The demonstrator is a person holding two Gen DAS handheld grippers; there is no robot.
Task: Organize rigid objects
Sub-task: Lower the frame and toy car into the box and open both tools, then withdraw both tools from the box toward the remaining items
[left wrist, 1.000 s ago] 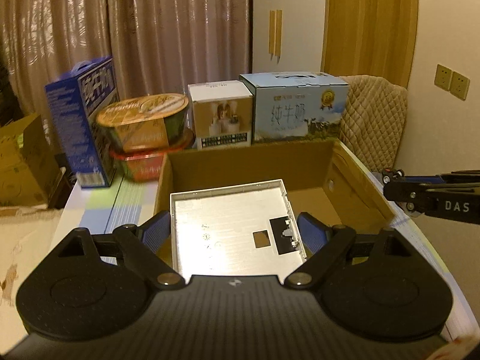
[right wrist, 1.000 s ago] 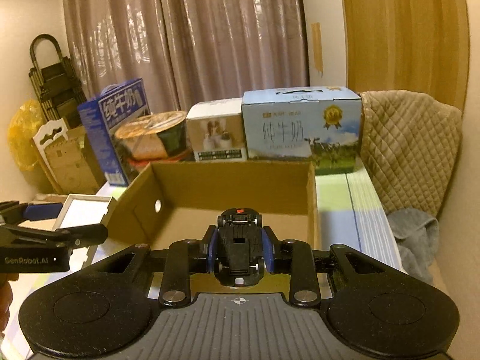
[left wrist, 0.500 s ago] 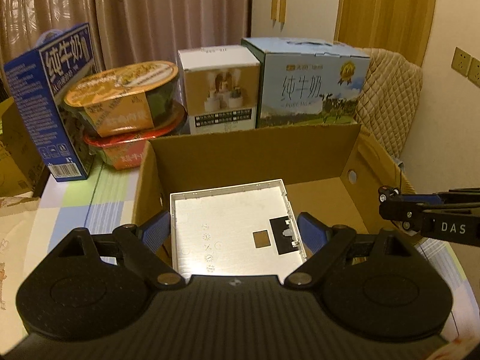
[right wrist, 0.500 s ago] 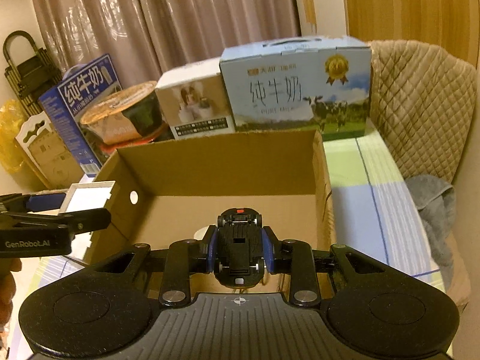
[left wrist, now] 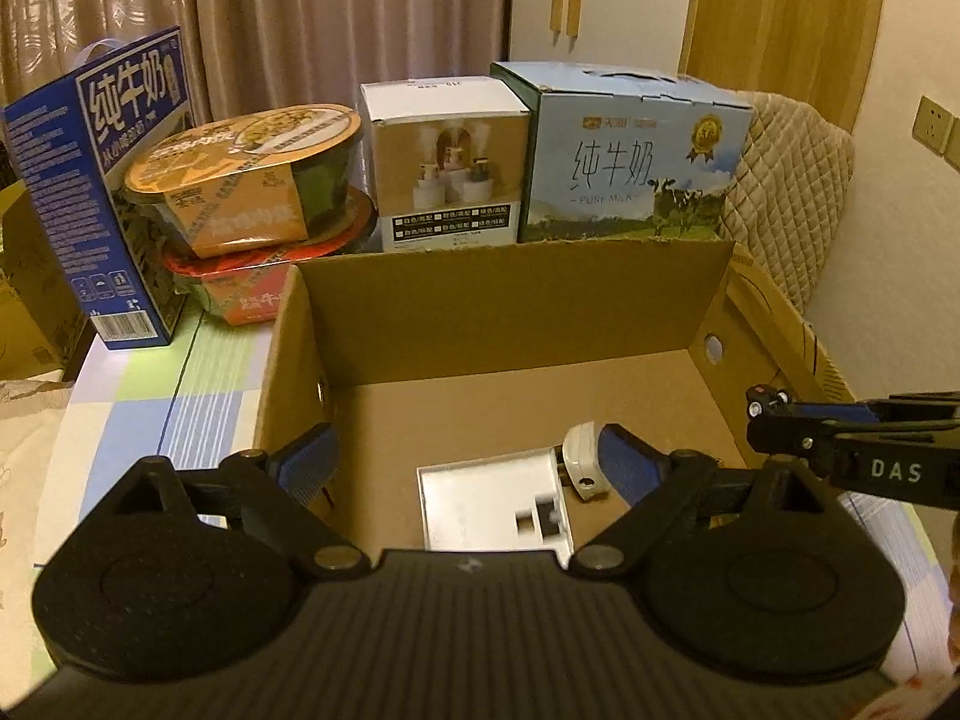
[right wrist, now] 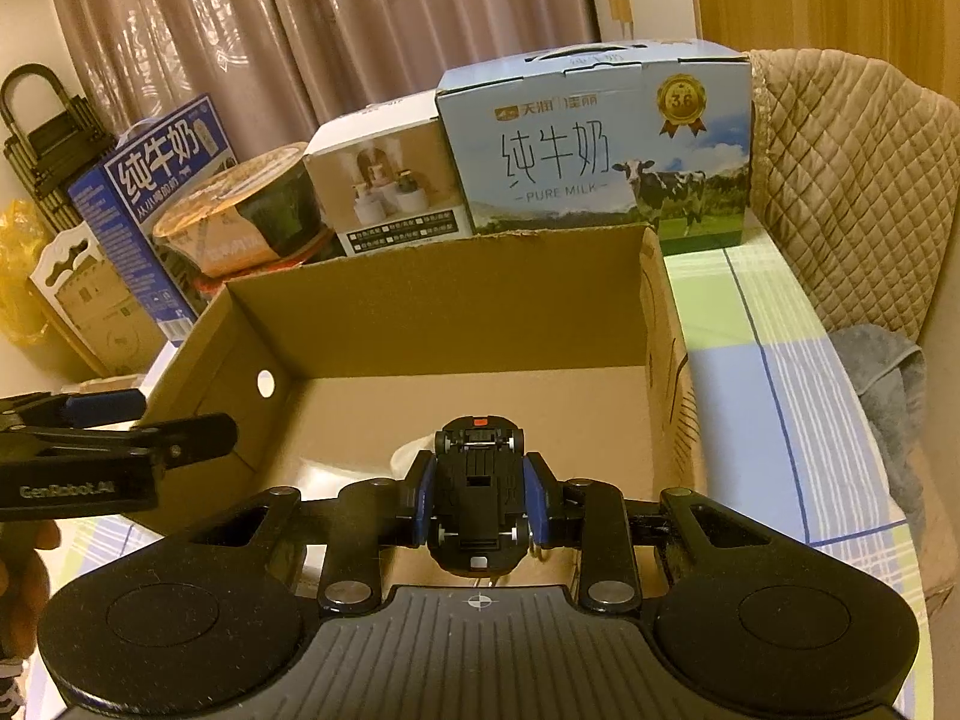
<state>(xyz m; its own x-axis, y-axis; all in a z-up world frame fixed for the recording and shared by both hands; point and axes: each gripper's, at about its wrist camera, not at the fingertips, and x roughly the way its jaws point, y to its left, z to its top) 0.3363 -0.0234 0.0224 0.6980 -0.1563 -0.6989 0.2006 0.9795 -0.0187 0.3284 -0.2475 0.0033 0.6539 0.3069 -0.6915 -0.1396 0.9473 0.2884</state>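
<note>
While we hold both tools over it, the cardboard box [left wrist: 510,300] fills the space ahead of each gripper, its open top facing up and its brown floor showing. Beyond its far wall stand a light blue milk carton [left wrist: 630,162], a dark blue milk carton [left wrist: 96,180], a white product box [left wrist: 447,168] and two stacked instant noodle bowls [left wrist: 252,180], all on the counter [left wrist: 180,378] with its checked cloth.

Our left gripper [left wrist: 468,462] is spread wide and grips nothing. Below and between its fingers, nearer the right one, the white panel [left wrist: 492,504] lies flat on the box floor, free of both pads. A small white rounded object [left wrist: 582,456] sits just beside the panel's far right corner, right against the inner face of the right finger; we cannot tell whether it touches the pad.

Our right gripper [right wrist: 479,501] is closed down on the black toy car [right wrist: 477,498], its blue pads pressed to the car's two sides. The car is upside down, underside and wheels facing the camera, held above the near end of the box, just to the right of the left gripper.
</note>
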